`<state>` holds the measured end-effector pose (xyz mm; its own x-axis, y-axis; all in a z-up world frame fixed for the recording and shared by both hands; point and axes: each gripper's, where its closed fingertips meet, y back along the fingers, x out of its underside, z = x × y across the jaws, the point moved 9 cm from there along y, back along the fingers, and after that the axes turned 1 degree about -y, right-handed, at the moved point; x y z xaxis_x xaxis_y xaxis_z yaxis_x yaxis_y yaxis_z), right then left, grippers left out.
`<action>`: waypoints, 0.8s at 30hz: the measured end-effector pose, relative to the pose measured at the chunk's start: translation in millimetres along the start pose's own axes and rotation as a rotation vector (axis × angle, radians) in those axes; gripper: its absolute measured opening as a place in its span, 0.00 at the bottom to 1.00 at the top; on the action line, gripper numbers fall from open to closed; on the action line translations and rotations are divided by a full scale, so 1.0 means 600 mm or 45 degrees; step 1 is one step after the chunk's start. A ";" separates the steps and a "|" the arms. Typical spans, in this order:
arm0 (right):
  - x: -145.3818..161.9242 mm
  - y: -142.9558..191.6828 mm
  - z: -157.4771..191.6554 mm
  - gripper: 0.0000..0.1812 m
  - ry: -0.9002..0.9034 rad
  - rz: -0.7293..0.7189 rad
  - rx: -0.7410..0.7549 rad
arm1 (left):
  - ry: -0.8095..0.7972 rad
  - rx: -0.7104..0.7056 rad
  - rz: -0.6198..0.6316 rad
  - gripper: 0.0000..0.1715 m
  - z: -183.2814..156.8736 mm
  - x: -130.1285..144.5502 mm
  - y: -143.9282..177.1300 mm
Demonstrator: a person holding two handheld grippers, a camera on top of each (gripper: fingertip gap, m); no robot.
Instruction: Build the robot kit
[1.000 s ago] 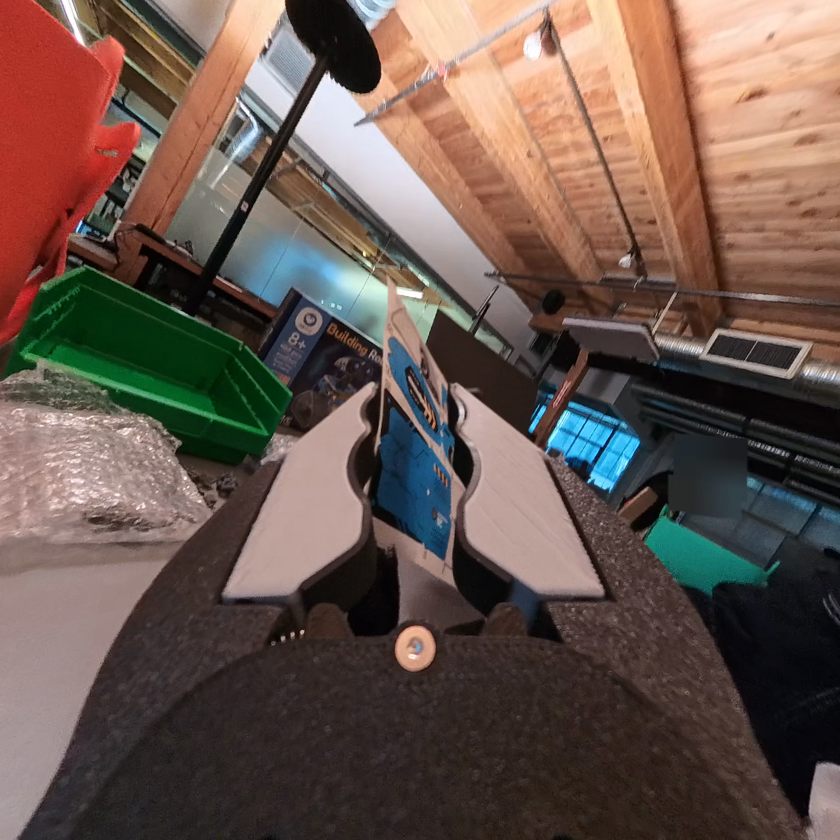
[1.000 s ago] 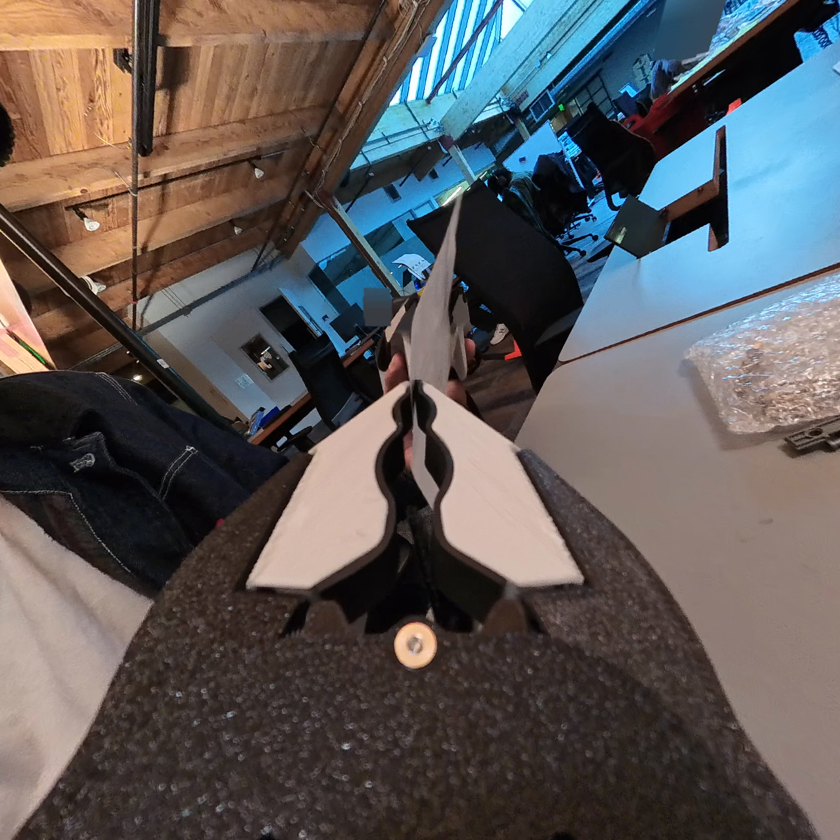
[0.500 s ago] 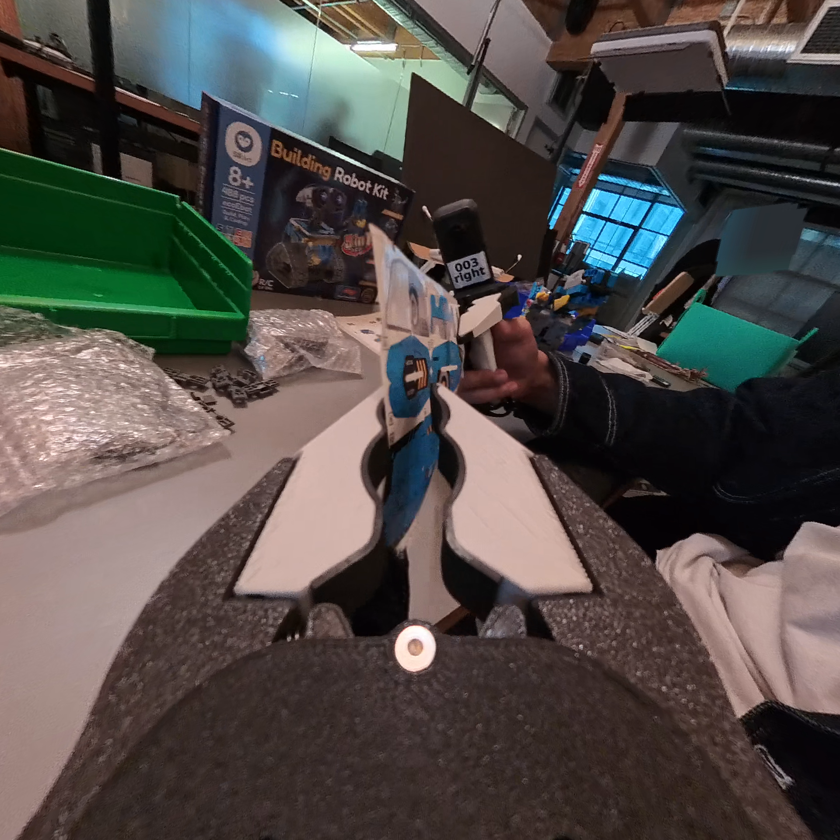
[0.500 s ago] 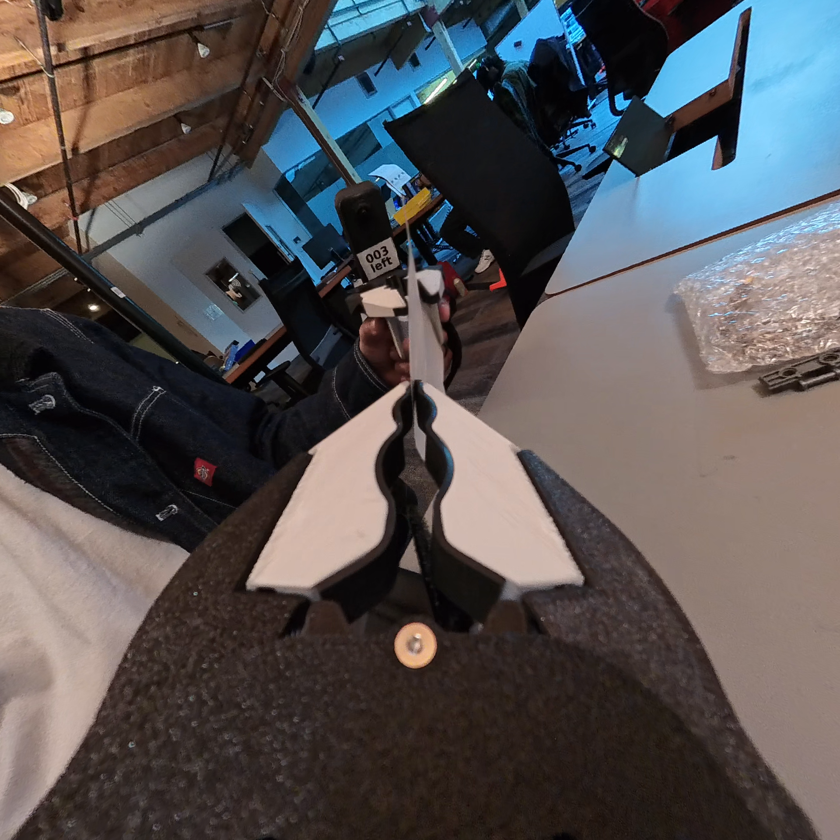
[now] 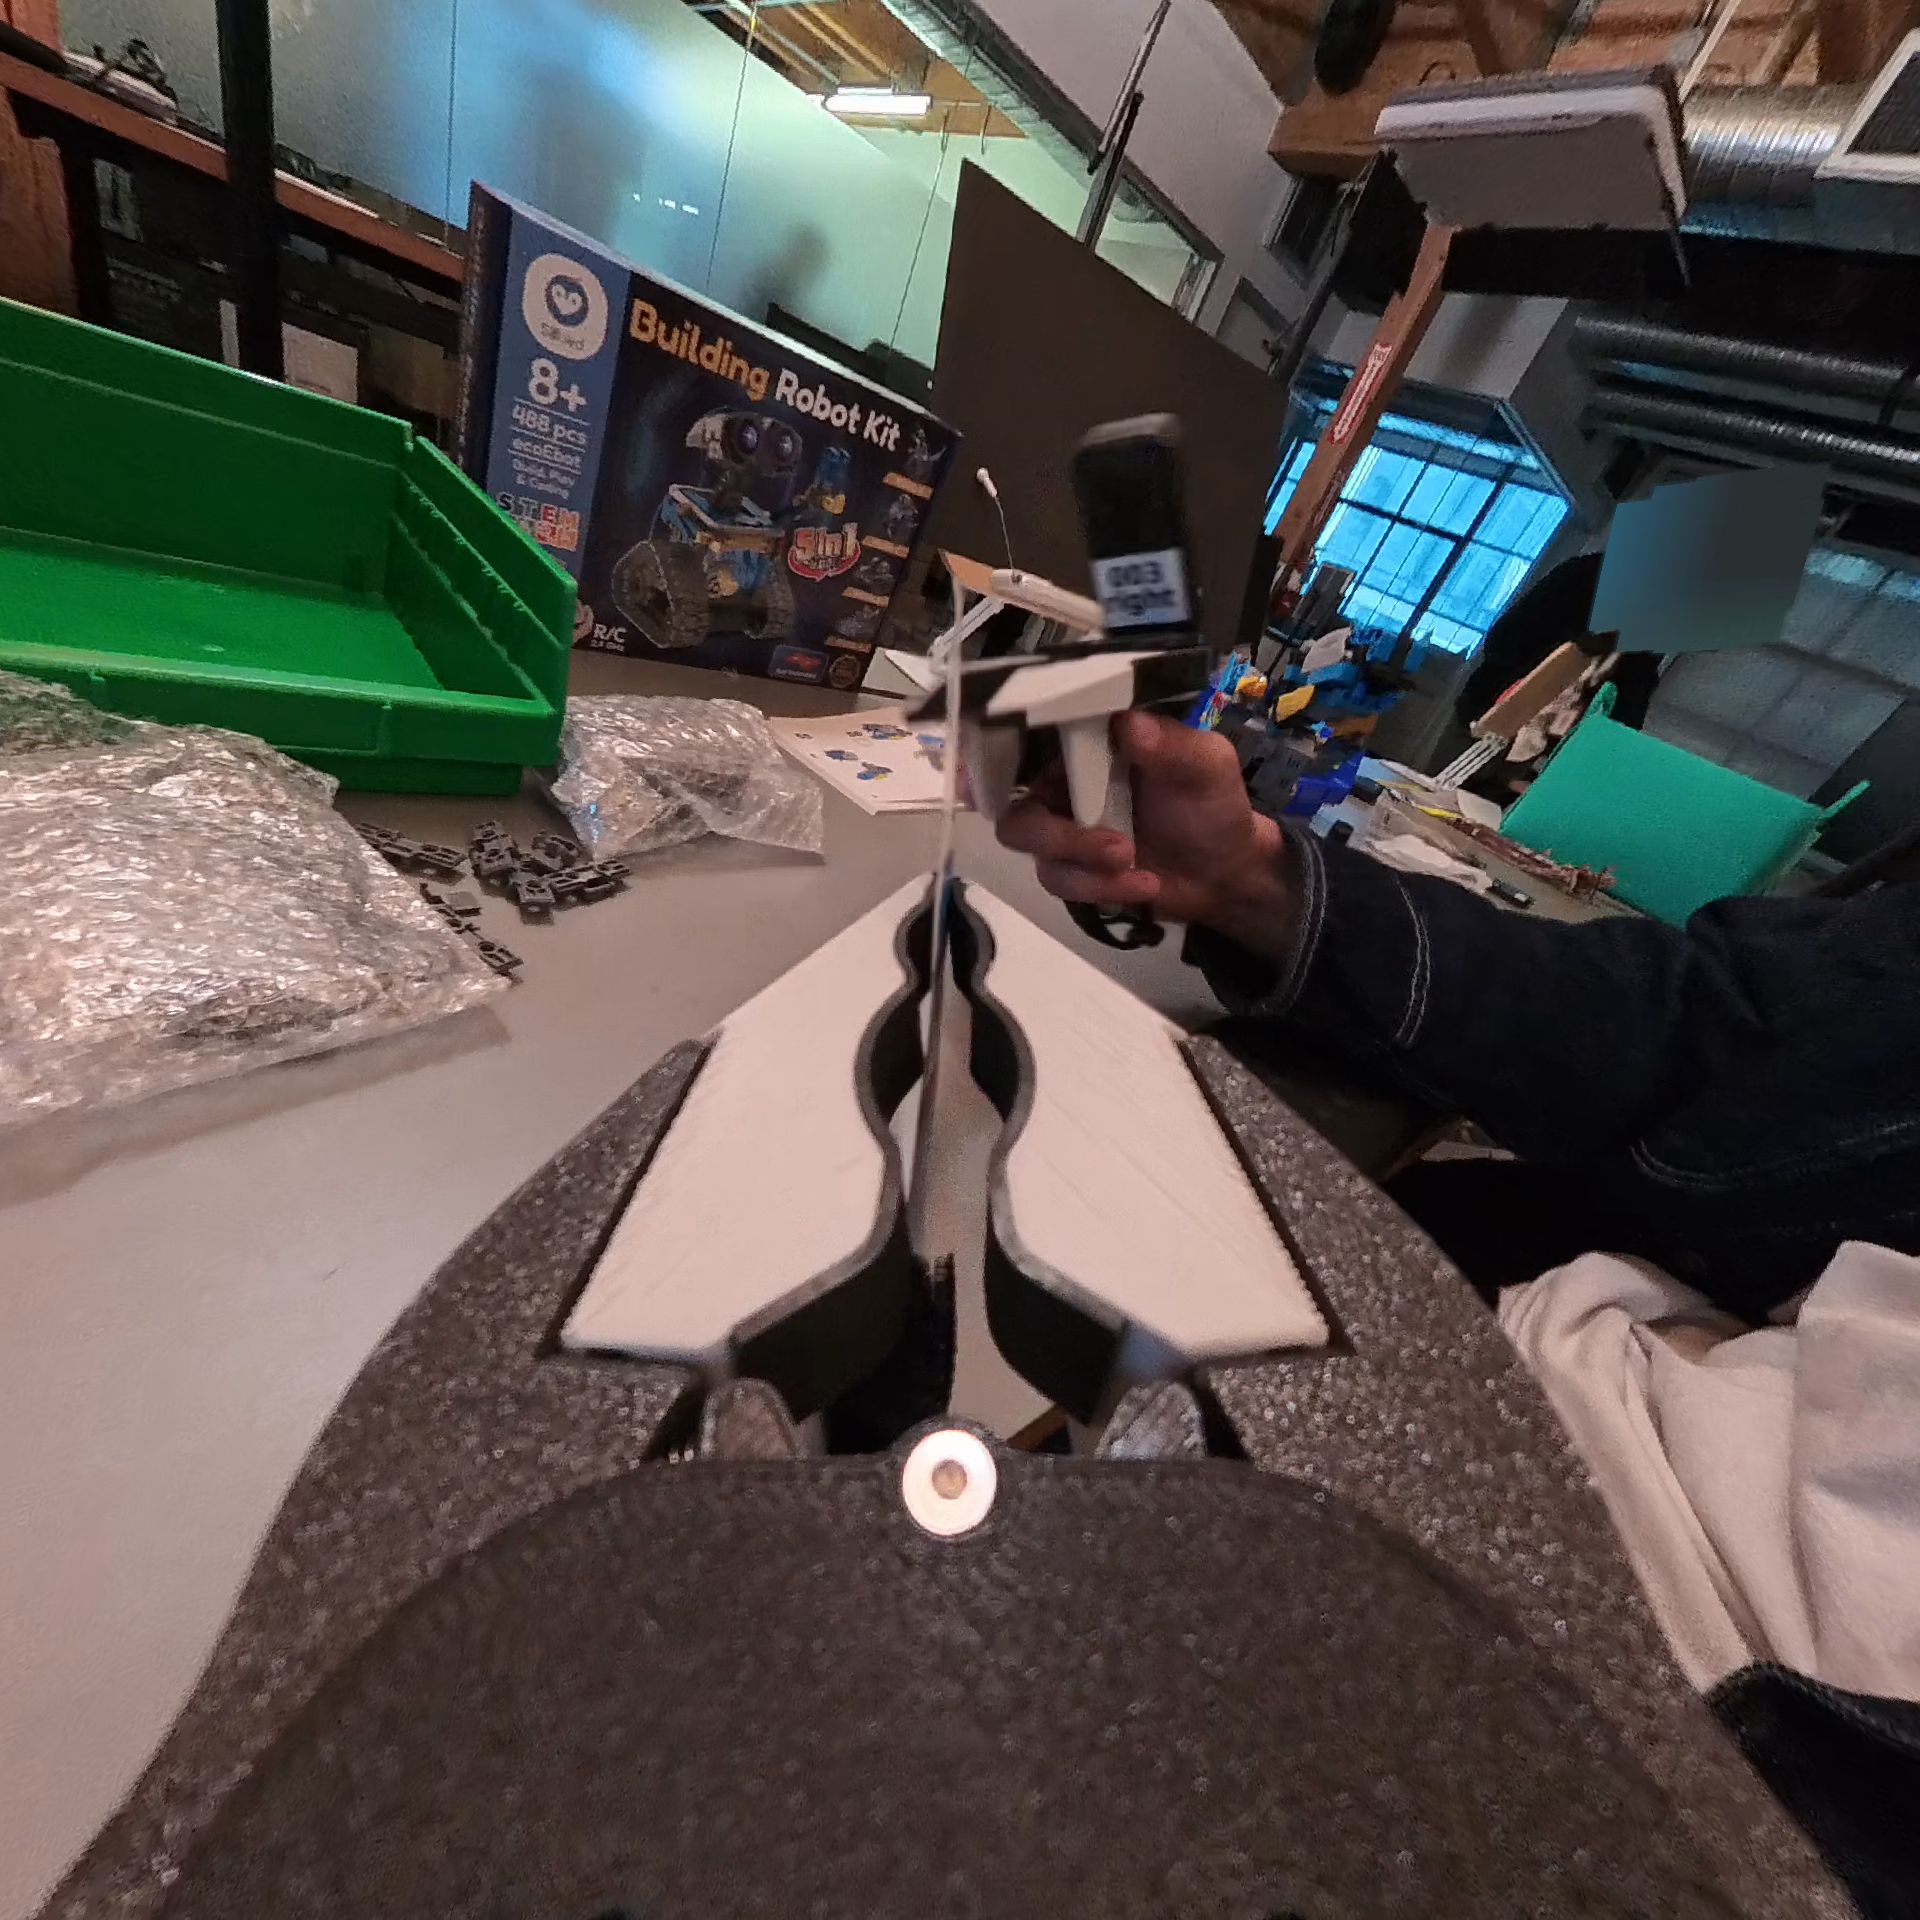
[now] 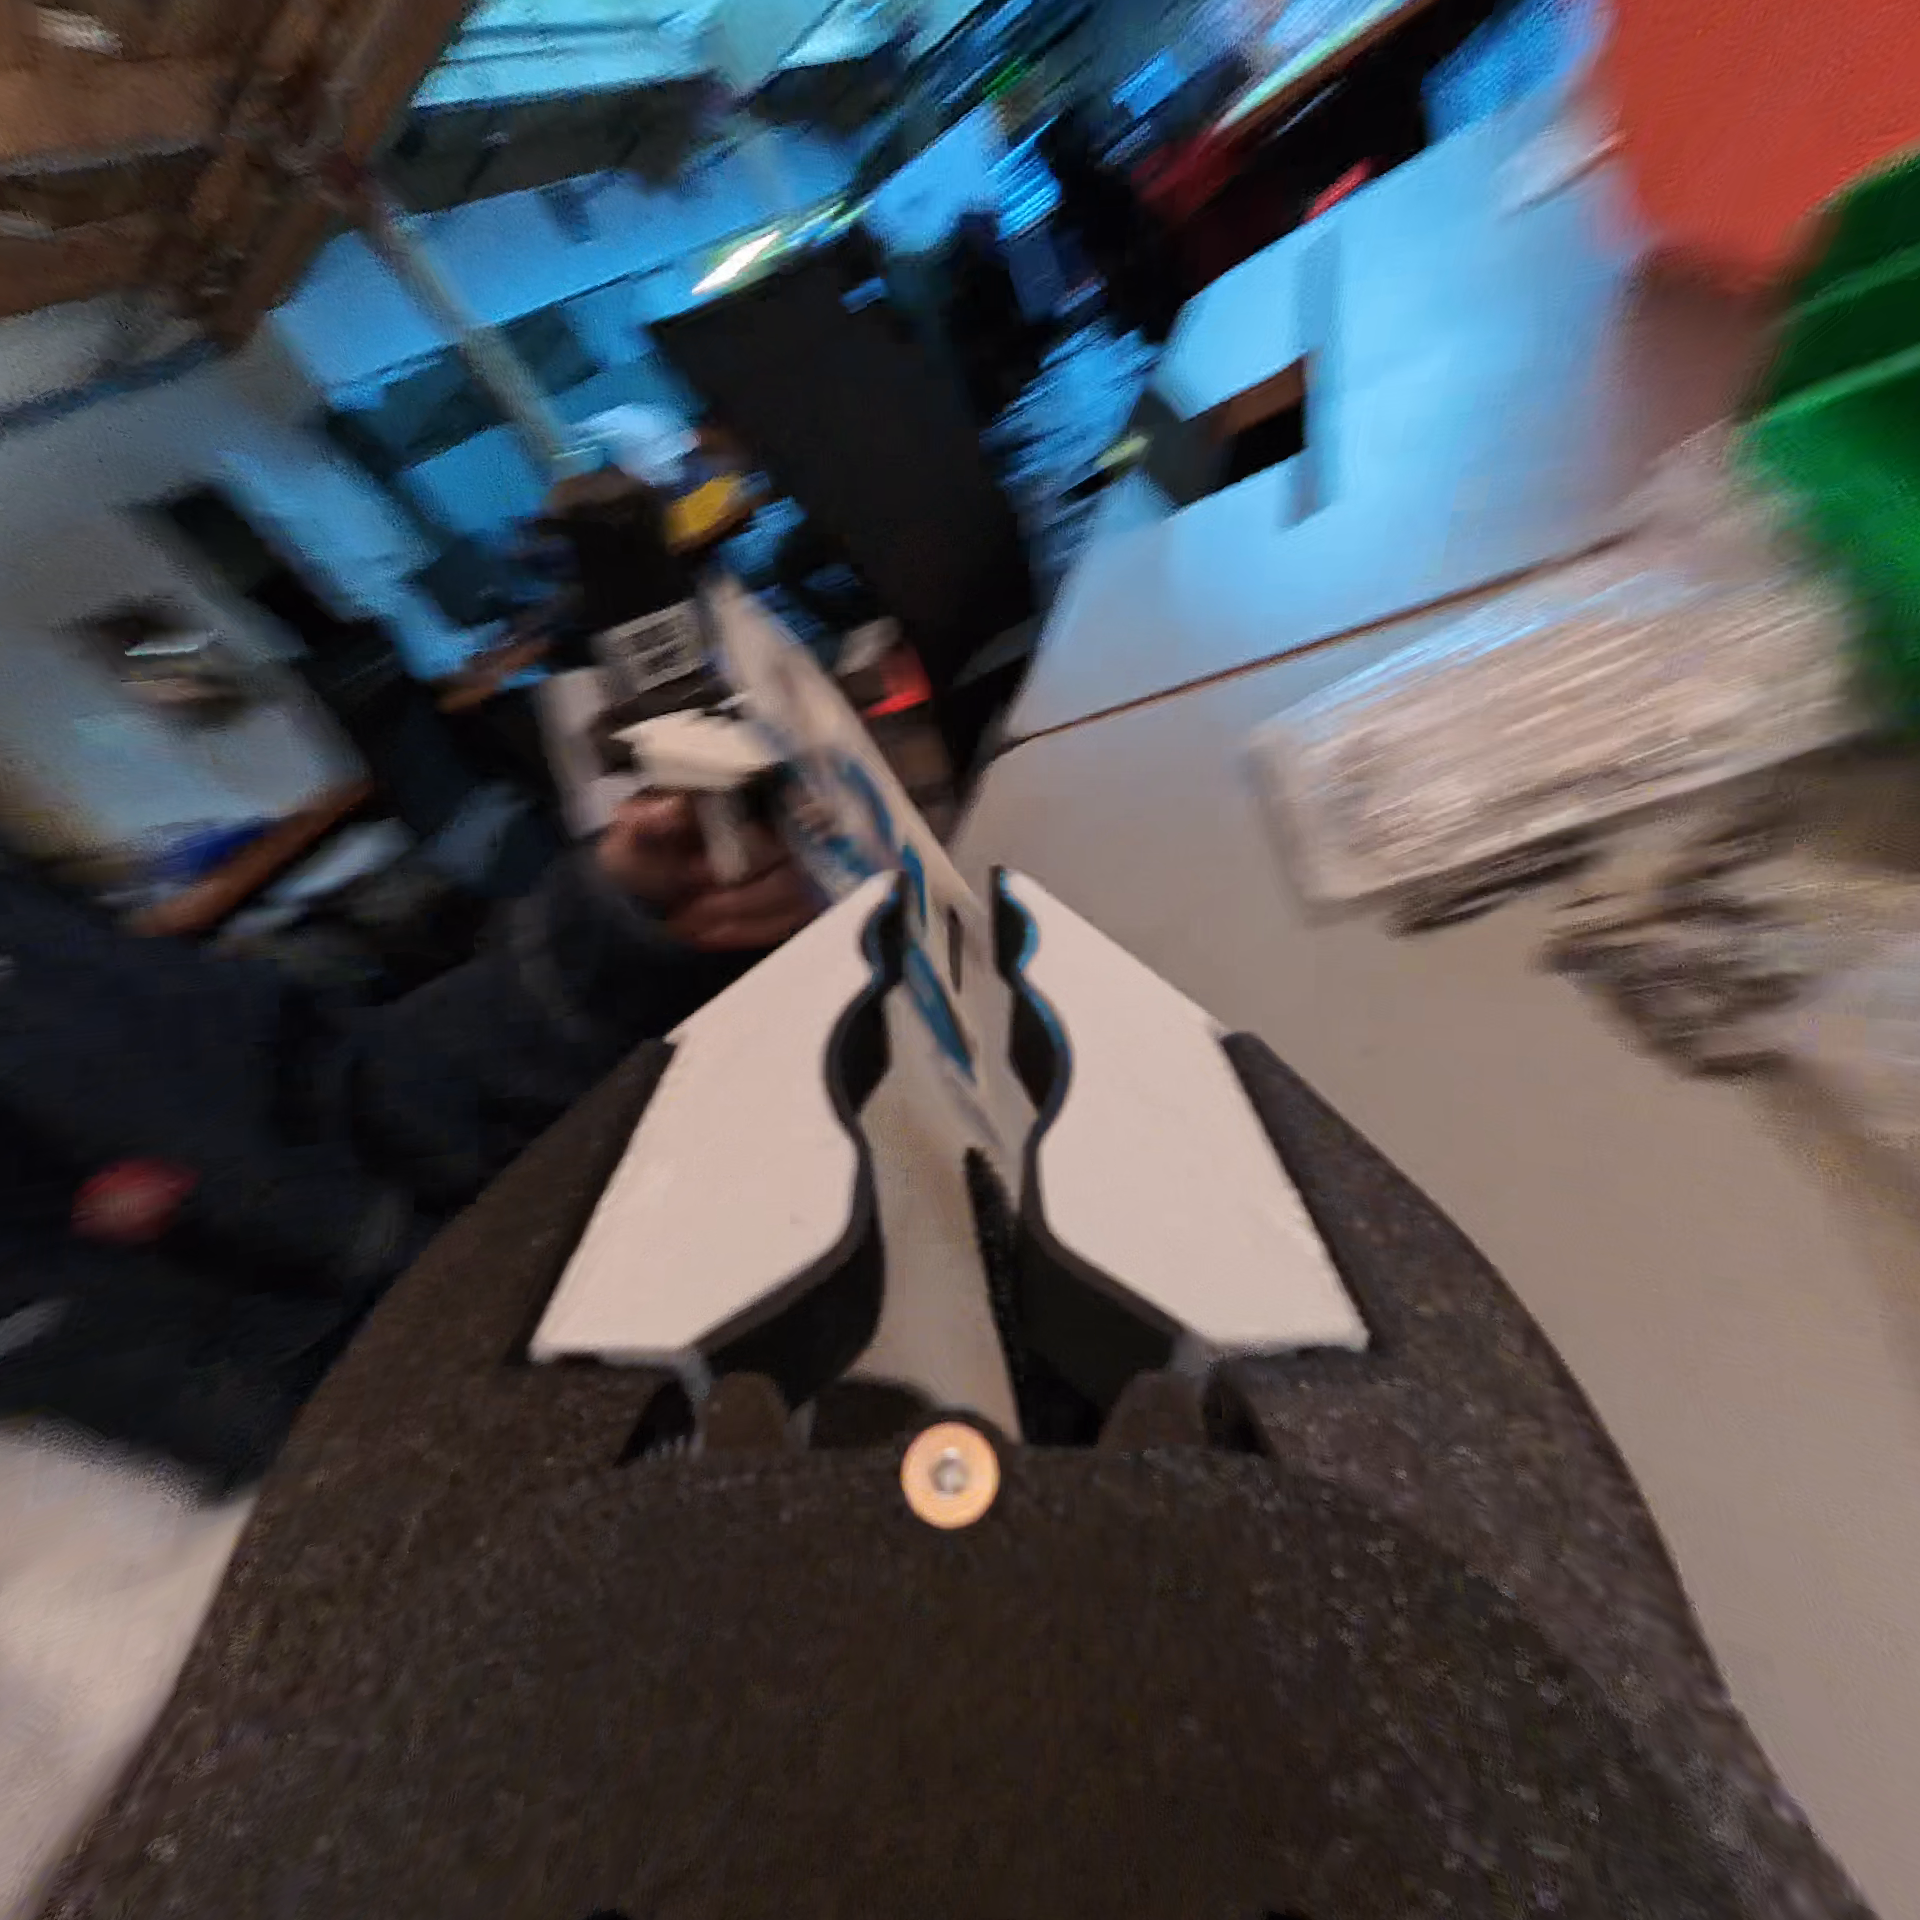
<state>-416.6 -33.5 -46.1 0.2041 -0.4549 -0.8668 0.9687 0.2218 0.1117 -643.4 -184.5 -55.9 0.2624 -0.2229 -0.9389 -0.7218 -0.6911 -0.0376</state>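
Note:
A thin white sheet with blue prints (image 5: 948, 1226) stands edge-on between my left gripper's fingers. My left gripper (image 5: 943, 883) is shut on it above the grey table (image 5: 260, 1299). The sheet runs up to my right gripper (image 5: 940, 707), which a hand holds ahead of me. The right wrist view is heavily blurred. There my right gripper (image 6: 945, 883) has its fingertips a little apart, with the sheet (image 6: 940, 1018) lying slanted in the gap. The left gripper (image 6: 727, 758) shows beyond it at the sheet's far end.
A green bin (image 5: 260, 582) and a printed kit box (image 5: 707, 499) stand at the back. Two bubble-wrap bags (image 5: 187, 935) (image 5: 675, 769), several small dark parts (image 5: 520, 873) and a printed leaflet (image 5: 862, 753) lie on the table. A dark denim sleeve (image 5: 1558, 1018) is at right. The tips of one gripper are about 11 cm away from the tips of the other.
The left view has tipped down from the ceiling to the table. The sheet now stands edge-on to it. The right gripper's fingertips have parted slightly, and the right view is swinging fast.

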 end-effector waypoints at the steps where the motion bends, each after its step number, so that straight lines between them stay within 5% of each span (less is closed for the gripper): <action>1: -0.016 0.011 0.003 0.18 0.139 -0.099 0.185 | 0.016 -0.009 -0.020 0.00 0.001 -0.001 0.000; 3: -0.045 0.036 0.044 0.25 0.494 -0.296 0.435 | 0.076 -0.035 -0.066 0.00 0.007 -0.003 -0.002; 5: -0.050 0.029 0.108 0.22 0.692 -0.312 0.372 | 0.138 -0.024 -0.110 0.00 0.010 -0.004 -0.005; 7: -0.021 -0.021 0.146 0.26 0.658 -0.142 0.144 | 0.185 0.057 -0.158 0.00 0.005 -0.004 -0.011; 9: 0.009 -0.070 0.146 0.35 0.675 0.020 0.203 | 0.235 0.165 -0.213 0.00 -0.006 -0.006 -0.020; 11: 0.026 -0.092 0.145 0.32 0.744 0.058 0.296 | 0.267 0.263 -0.232 0.00 -0.021 -0.005 -0.032; 24: 0.014 -0.071 0.166 0.20 0.348 -0.039 -0.224 | 0.305 0.599 -0.262 0.00 -0.068 0.000 -0.061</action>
<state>-442.1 -132.8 -10.0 0.1065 -0.2202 -0.9696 0.9297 0.3679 0.0186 -591.0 -187.0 -40.5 0.5262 -0.3035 -0.7943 -0.8337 -0.3682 -0.4116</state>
